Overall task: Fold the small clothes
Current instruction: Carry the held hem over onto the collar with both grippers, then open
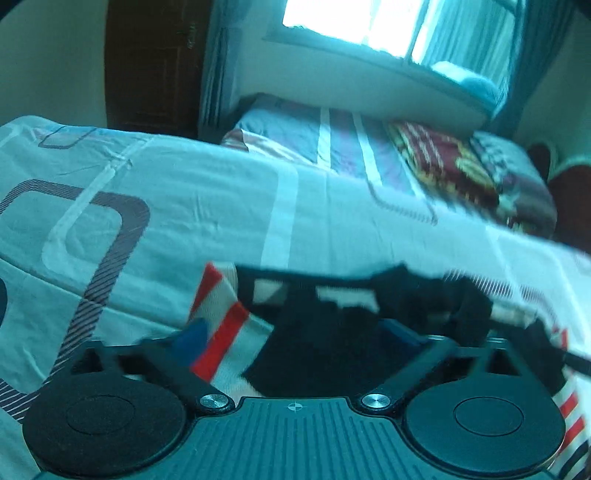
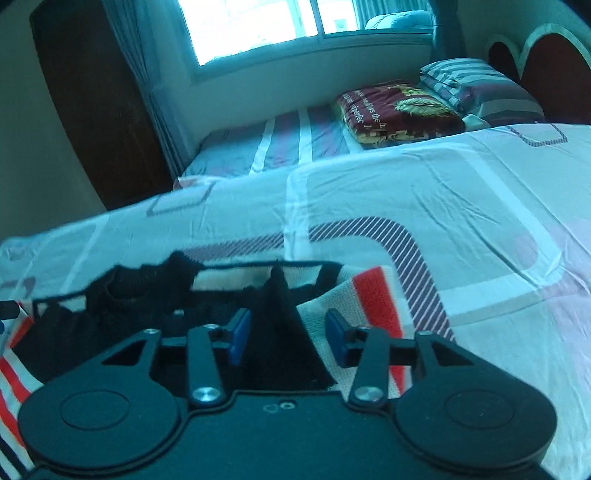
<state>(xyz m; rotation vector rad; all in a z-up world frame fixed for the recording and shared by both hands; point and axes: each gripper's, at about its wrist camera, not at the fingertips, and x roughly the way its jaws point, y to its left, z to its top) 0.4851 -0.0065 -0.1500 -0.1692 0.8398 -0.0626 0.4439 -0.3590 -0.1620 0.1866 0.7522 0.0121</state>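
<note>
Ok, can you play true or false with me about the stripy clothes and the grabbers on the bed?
1. The striped garment lies on the bed. True.
2. The right gripper is squeezed tight shut. False: its blue pads stand apart, black cloth between them.
3. The stripes are green. False: they are red.
4. A window shines behind the bed. True.
5. The left gripper is open. True.

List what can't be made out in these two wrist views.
- Garment type: both views, bunched; cut off by the left edge in the right wrist view.
- Left tongs pads: left wrist view, motion blur.
- Cloth under right tongs: hidden by the body.
</note>
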